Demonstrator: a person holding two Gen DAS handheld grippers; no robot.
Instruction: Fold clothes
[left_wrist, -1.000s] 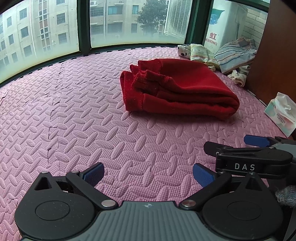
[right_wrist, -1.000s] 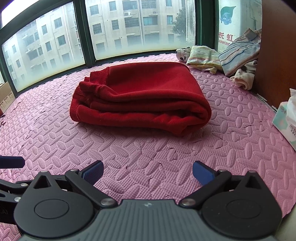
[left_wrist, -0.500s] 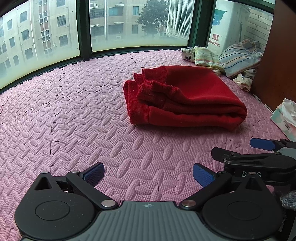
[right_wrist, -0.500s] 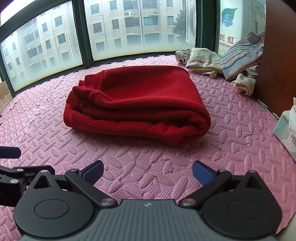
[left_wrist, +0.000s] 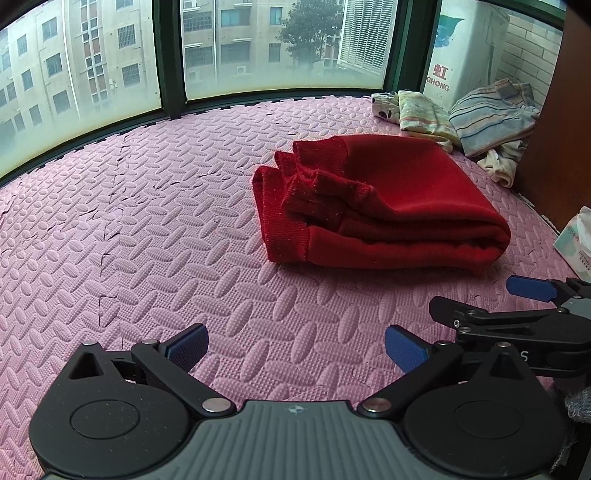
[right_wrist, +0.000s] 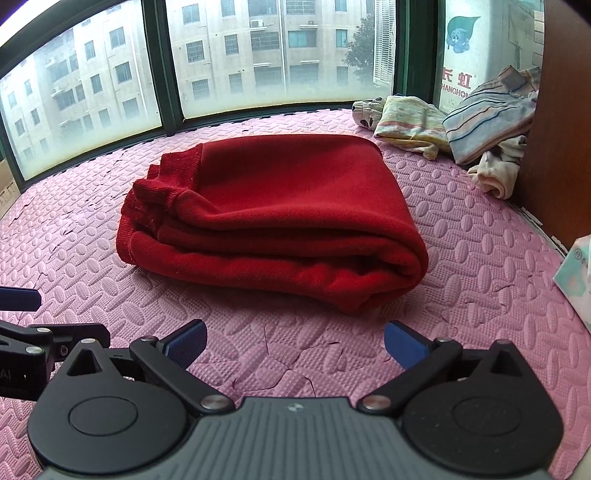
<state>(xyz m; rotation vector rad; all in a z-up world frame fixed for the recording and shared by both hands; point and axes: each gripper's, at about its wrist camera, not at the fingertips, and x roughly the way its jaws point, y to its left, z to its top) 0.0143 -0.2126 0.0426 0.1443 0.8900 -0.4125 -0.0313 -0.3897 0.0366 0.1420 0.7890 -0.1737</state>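
Red garment (right_wrist: 280, 218), looks like a thick knit sweater, lies folded into a bulky rectangle on the pink foam mat (left_wrist: 147, 229), about mid-floor, just ahead of both tools. Rounded fold edge faces the right side, ribbed hems and cuffs (left_wrist: 317, 192) stacked at the left end, a bit uneven there. Nothing touching it

Handling, judged: soft, limp, fairly heavy for cloth, fleecy so not slippery, not fragile. Layers would slide apart or sag open if lifted by one layer only. Best hold is probably through the whole stack, one tool at the near ribbed corner, the other at the near corner by the rounded fold, or scoop under the near long edge. Cuffs are the loose bit, could flop out

Left gripper (left_wrist: 295, 343) low over the mat, fingers spread wide, holding nothing. Right gripper (right_wrist: 293, 341) same, fingers released, empty, short of the garment's near edge. Each tool shows in the other's view at the side, close together

Fold looks about done for this piece; next could be tidying the cuffs or moving it aside, can't tell which

Further out: pile of other clothes (right_wrist: 454, 125), striped and pale patterned, at the far right corner by the wooden cabinet (right_wrist: 565, 110). Tissue pack (left_wrist: 576, 247) on the mat at the right, near the garment's fold end but apart. Windows (right_wrist: 258, 59) behind
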